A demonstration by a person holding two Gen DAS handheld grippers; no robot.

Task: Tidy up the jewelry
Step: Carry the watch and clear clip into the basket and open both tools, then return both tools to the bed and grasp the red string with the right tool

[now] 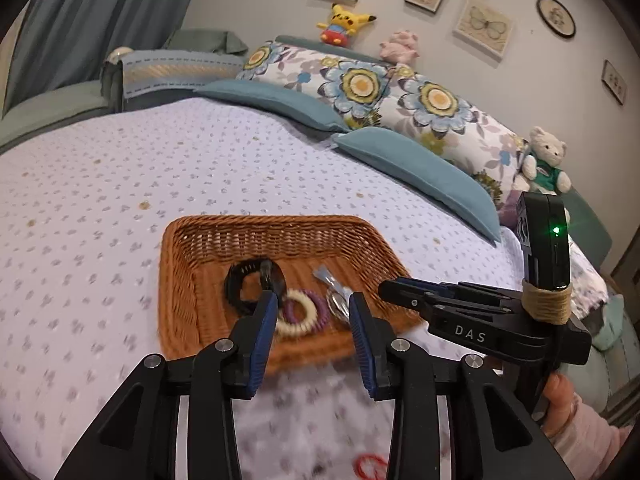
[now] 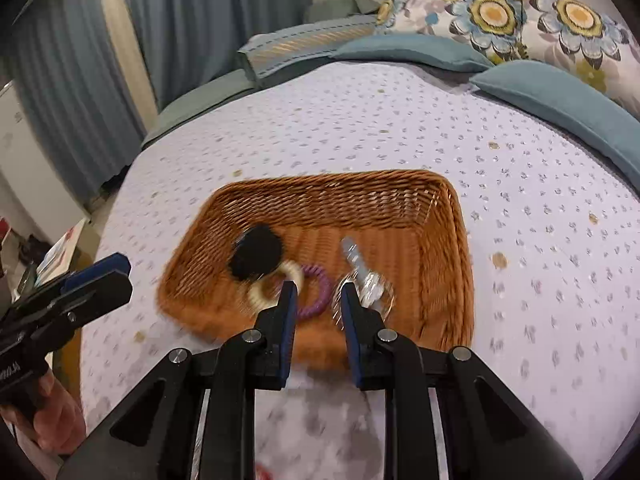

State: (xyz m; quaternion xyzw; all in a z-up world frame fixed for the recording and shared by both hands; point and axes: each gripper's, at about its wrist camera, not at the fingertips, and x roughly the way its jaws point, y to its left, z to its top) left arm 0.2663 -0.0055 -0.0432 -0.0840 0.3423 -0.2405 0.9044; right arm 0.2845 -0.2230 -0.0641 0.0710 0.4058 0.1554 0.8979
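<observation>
A wicker basket [image 1: 208,240] [image 2: 448,240] sits on the bed. In it lie a black hair tie [image 1: 242,280] [image 2: 256,254], a cream coil tie [image 1: 298,326] [image 2: 260,292], a purple coil tie [image 1: 318,308] [image 2: 320,300] and a silver clip [image 1: 336,292] [image 2: 366,276]. My left gripper [image 1: 314,312] is open and empty, above the basket's near side. My right gripper [image 2: 316,298] is open and empty, above the coil ties; it also shows in the left wrist view [image 1: 404,288]. A red coil tie [image 1: 370,466] lies on the bedspread beneath my left gripper.
The bedspread [image 1: 120,184] is pale lilac with small flowers. Teal pillows [image 1: 420,168] and floral pillows [image 1: 360,88] lie beyond the basket. A teddy bear [image 1: 546,160] sits at the right. Curtains [image 2: 200,20] hang at the left.
</observation>
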